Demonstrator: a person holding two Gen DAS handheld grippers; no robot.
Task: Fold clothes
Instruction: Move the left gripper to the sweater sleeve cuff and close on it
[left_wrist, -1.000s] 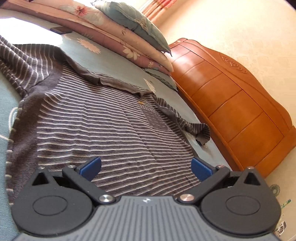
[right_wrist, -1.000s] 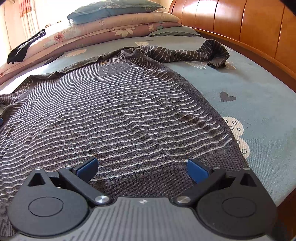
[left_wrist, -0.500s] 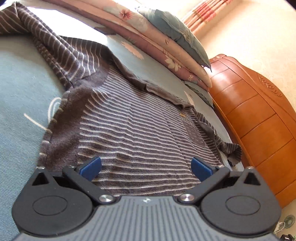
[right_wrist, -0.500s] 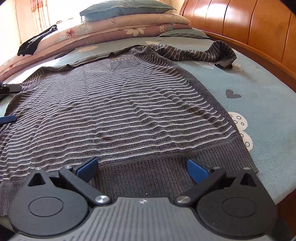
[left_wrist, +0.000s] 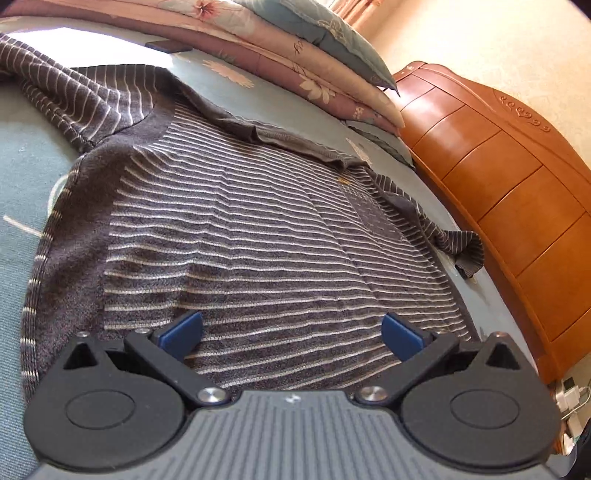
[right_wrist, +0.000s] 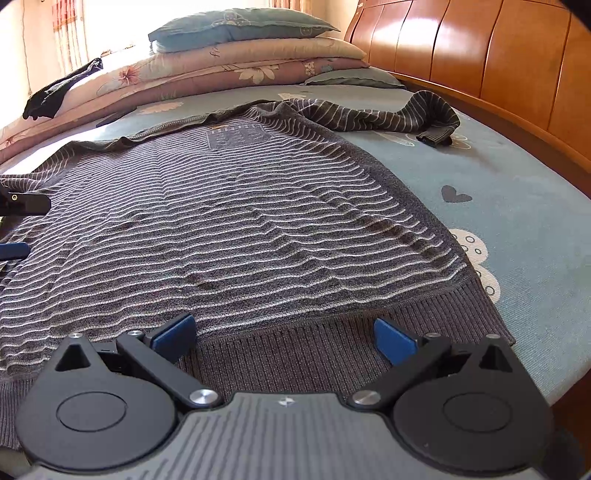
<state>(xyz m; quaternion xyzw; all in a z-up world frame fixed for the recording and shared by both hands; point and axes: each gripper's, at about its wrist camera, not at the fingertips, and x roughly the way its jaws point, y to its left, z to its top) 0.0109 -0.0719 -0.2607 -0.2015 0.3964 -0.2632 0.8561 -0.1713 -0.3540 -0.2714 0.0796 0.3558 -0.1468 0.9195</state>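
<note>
The sweater (right_wrist: 236, 221) is being kept spread flat on the bed (right_wrist: 517, 229), one sleeve (right_wrist: 388, 118) bunched near the headboard (right_wrist: 498, 66). The right gripper (right_wrist: 284, 336) is being held wide apart over the hem, the left gripper (left_wrist: 291, 332) likewise, empty. If only one knit layer is pinched, the fold may be dragged askew.
</note>
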